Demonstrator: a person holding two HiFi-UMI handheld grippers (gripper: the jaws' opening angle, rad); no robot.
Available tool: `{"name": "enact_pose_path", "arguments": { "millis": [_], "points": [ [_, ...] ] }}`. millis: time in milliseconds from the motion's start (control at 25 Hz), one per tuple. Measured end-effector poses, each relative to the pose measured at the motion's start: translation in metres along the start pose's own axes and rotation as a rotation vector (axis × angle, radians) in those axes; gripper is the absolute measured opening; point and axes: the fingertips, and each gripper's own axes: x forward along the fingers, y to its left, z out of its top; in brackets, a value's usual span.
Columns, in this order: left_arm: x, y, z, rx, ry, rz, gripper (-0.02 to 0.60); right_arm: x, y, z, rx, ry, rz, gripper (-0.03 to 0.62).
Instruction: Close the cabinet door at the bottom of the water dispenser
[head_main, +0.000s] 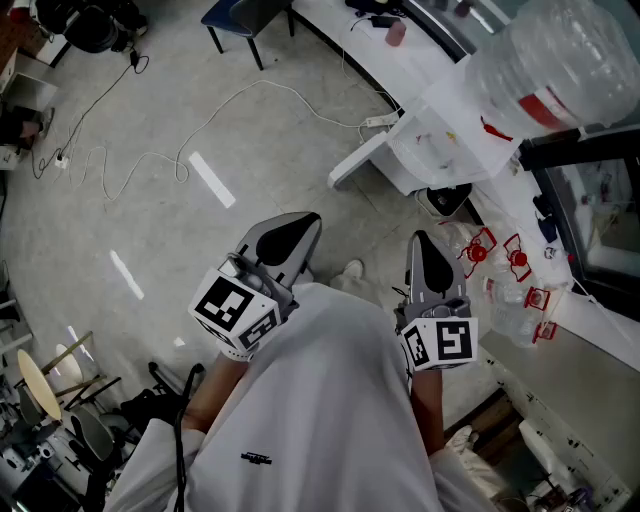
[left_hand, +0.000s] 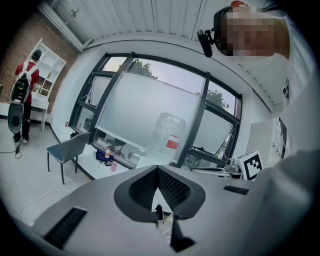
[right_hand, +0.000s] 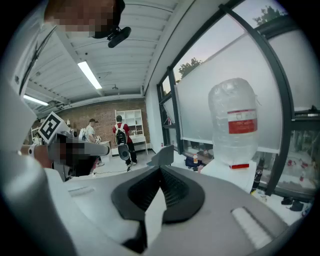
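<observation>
Pale, glossy floor (head_main: 150, 230) with thin white cables (head_main: 150, 160) trailing over it filled the left and centre of the head view.

1. White water dispenser (head_main: 440, 150), upper right of that frame, carrying a clear plastic water bottle with a red label (head_main: 560, 60).
2. White cabinet door (head_main: 358, 160) at the dispenser's foot. It stood swung out from the body toward the left of the frame, not shut.
3. Left gripper (head_main: 300, 222), grey with a black-and-white marker cube, lower centre of the frame and well apart from the door. In its own view the black ribbed jaws met at the tips, empty.
4. Right gripper (head_main: 422, 245), of the same make, to the right of the left one and nearer the dispenser, touching nothing. Its jaws were pressed together, empty.
5. White-shirted torso (head_main: 330, 400) of the person, bottom centre.
6. Grey chair (left_hand: 67, 150), left side of the left gripper view, near a long window counter.
</observation>
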Motion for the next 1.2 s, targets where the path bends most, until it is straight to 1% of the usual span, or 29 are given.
{"name": "enact_pose_path", "arguments": {
  "millis": [120, 280, 440, 640, 800, 1000, 1120, 1200],
  "points": [
    [0.007, -0.017, -0.009, -0.004, 0.007, 0.015, 0.006, -0.015, -0.011, -0.008, 0.005, 0.008, 0.025, 0.011],
    [0.016, -0.037, -0.019, 0.011, 0.018, 0.030, 0.006, -0.031, -0.023, -0.023, 0.006, 0.024, 0.052, 0.011],
    [0.011, -0.052, -0.019, 0.032, 0.010, 0.048, 0.006, -0.041, -0.022, -0.032, 0.007, 0.026, 0.083, 0.011],
    [0.010, -0.063, -0.022, 0.050, 0.002, 0.093, 0.006, -0.043, -0.016, -0.027, -0.005, -0.014, 0.139, 0.011],
    [0.017, -0.077, -0.036, 0.043, 0.009, 0.117, 0.006, -0.044, -0.024, -0.035, 0.007, -0.028, 0.196, 0.011],
    [0.012, -0.079, -0.054, 0.023, 0.044, 0.166, 0.006, -0.036, -0.031, -0.044, 0.023, -0.006, 0.279, 0.010],
    [0.013, -0.070, -0.050, 0.009, 0.047, 0.189, 0.006, -0.028, -0.038, -0.047, 0.040, 0.041, 0.294, 0.009],
    [0.018, -0.058, -0.044, -0.004, 0.048, 0.189, 0.006, -0.017, -0.041, -0.046, 0.056, 0.069, 0.289, 0.009]
  ]
}}
